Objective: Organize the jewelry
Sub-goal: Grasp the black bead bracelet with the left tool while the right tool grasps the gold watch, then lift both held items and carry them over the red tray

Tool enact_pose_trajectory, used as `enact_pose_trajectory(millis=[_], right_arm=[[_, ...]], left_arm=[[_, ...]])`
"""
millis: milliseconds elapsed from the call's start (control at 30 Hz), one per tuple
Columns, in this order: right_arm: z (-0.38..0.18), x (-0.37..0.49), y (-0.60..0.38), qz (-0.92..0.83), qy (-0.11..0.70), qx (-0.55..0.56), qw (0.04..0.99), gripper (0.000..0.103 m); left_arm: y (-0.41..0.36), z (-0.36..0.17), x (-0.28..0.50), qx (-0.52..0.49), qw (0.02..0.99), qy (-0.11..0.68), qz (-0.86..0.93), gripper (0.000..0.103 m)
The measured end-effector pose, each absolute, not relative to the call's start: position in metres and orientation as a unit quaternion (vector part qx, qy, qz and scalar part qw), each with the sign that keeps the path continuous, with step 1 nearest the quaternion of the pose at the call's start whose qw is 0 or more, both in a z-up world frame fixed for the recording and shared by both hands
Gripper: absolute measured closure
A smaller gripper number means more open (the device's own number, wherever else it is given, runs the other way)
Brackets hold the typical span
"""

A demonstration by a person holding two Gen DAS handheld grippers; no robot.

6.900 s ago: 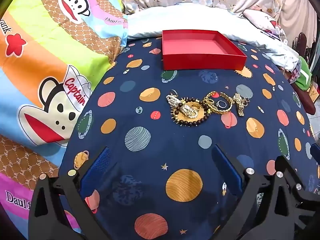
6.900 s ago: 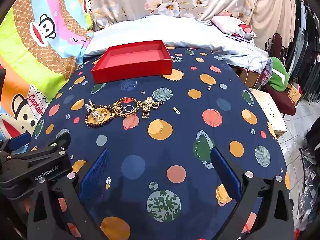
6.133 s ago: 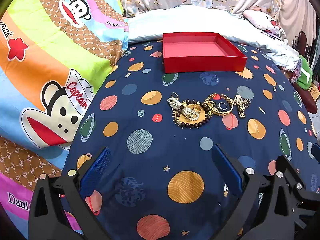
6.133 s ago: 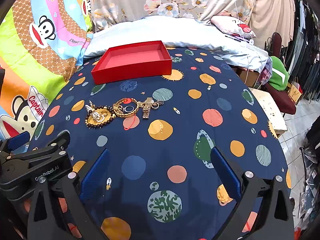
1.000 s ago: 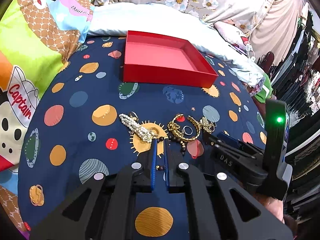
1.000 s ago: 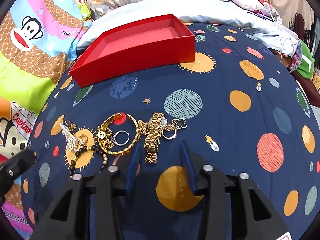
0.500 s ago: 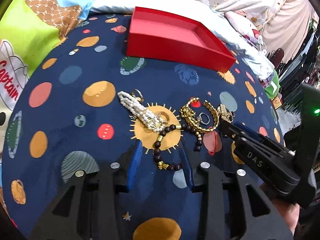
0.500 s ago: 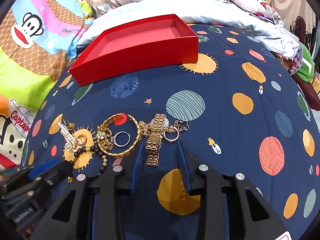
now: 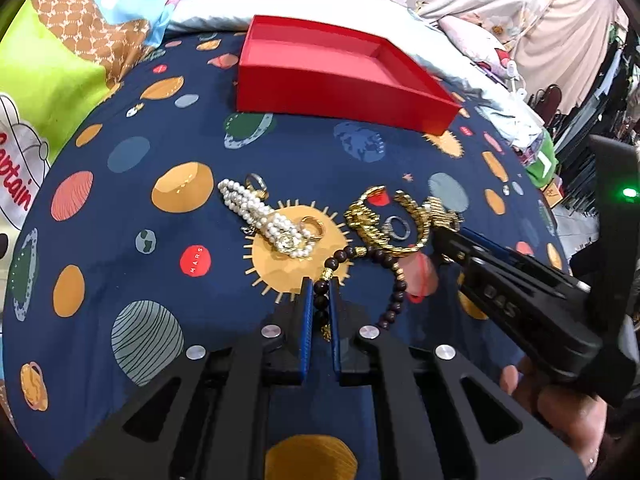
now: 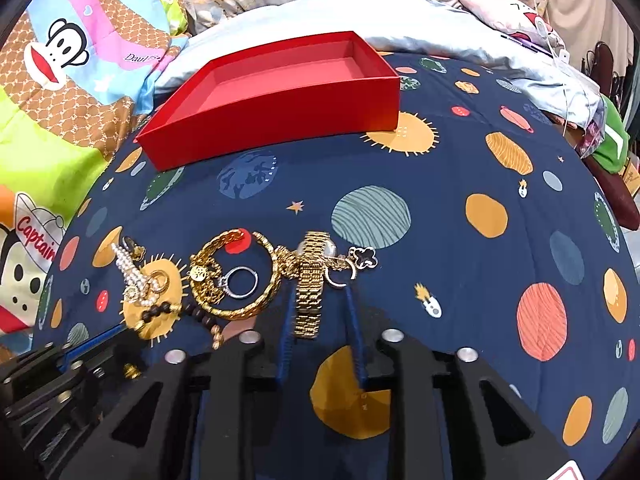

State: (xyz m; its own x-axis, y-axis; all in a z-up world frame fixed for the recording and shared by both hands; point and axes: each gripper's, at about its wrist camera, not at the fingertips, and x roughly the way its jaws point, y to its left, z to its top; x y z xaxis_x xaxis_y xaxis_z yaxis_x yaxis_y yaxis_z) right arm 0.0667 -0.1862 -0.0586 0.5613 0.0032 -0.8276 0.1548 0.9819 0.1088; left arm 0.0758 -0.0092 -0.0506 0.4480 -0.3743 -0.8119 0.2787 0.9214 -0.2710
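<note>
Jewelry lies in a row on the navy planet-print bedspread. My left gripper is closing, and its blue pads pinch the near strand of the dark bead bracelet. The bracelet also shows at the left of the right wrist view. Beyond it lie a pearl bracelet and a gold chain bangle around a silver ring. My right gripper is closing astride the gold watch; its band lies between the pads with a gap still on the right side. The empty red box stands farther back.
A clover charm and small hoops lie tangled at the watch's far end. Colourful monkey-print quilts rise at the left, pale pillows lie behind the box. The bed edge drops off at the right toward a green item.
My left gripper opened, sank onto the bead bracelet and closed on its near strand. The right gripper's jaws narrowed around the watch band while staying in place.
</note>
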Motion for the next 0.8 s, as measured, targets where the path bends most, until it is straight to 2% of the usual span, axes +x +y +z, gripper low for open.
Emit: enact_pose_trajectory(millis=[33, 233, 800], right_arm=[[-0.059, 0.068, -0.187, -0.042, 0.467, 0.087, 0.879, 0.092], [-0.052, 0.06, -0.194, -0.022, 0.465, 0.122, 0.877, 0.092], [0.028, 0.002, -0.2, 0.022, 0.408, 0.145, 0.901, 0.092]], left_arm=[[-0.009, -0.048, 0.074, -0.049, 0.85, 0.487, -0.196, 0.096], [-0.01, -0.028, 0.066, -0.056, 0.851, 0.475, -0.216, 0.096], [0.002, 0.027, 0.046, -0.071, 0.867, 0.43, -0.243, 0.096]])
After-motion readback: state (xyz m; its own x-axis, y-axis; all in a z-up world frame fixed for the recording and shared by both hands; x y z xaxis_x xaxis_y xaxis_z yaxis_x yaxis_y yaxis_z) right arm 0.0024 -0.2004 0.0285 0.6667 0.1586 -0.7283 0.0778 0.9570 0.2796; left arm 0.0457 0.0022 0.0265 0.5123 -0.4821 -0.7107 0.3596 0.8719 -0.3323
